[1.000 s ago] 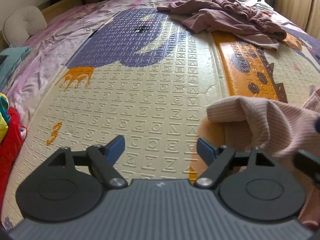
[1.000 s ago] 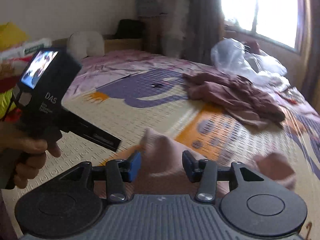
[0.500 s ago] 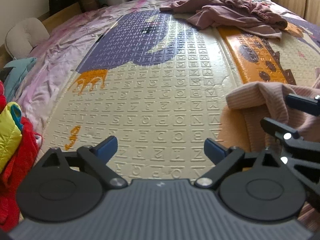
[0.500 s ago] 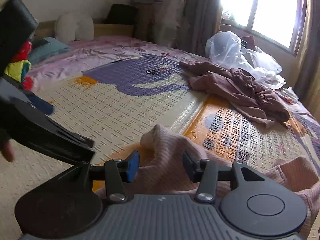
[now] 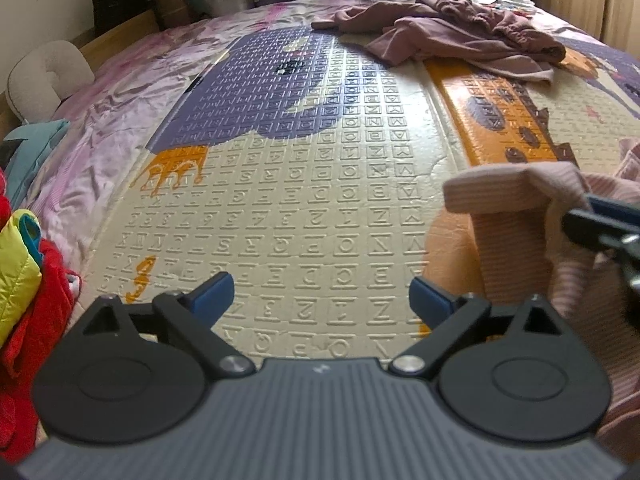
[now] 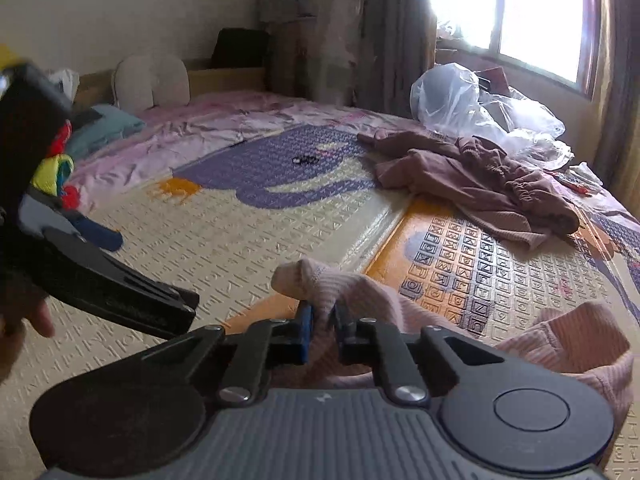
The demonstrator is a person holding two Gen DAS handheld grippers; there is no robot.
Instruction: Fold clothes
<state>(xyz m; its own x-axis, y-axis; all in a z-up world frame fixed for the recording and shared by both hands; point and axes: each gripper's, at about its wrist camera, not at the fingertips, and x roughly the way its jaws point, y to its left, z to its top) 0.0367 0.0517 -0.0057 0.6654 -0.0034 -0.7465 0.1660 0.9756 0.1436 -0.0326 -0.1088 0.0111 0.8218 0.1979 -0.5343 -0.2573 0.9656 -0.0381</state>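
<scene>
A pink ribbed garment [image 6: 352, 284] lies bunched on the foam play mat [image 5: 320, 200], with one fold raised off the surface. My right gripper [image 6: 322, 314] is closing its jaws on that raised fold, and the blue pads pinch the fabric between them. In the left wrist view the same pink garment [image 5: 508, 216] hangs at the right, with the right gripper [image 5: 592, 216] clamped on it. My left gripper [image 5: 320, 290] stands wide open over bare mat just left of the garment, holding nothing. One of its blue fingertips [image 6: 100, 236] shows at the left of the right wrist view.
A crumpled brown garment [image 6: 472, 184] lies at the far side of the mat, with clear plastic bags [image 6: 460, 100] behind it. Red and yellow clothes [image 5: 24, 280] are piled at the left edge. A beige pillow [image 5: 44, 76] and teal cloth [image 5: 32, 148] lie on the pink sheet.
The right gripper's jaws have closed on the pink garment's raised fold. The left gripper's jaws spread wider and stay over the bare mat.
</scene>
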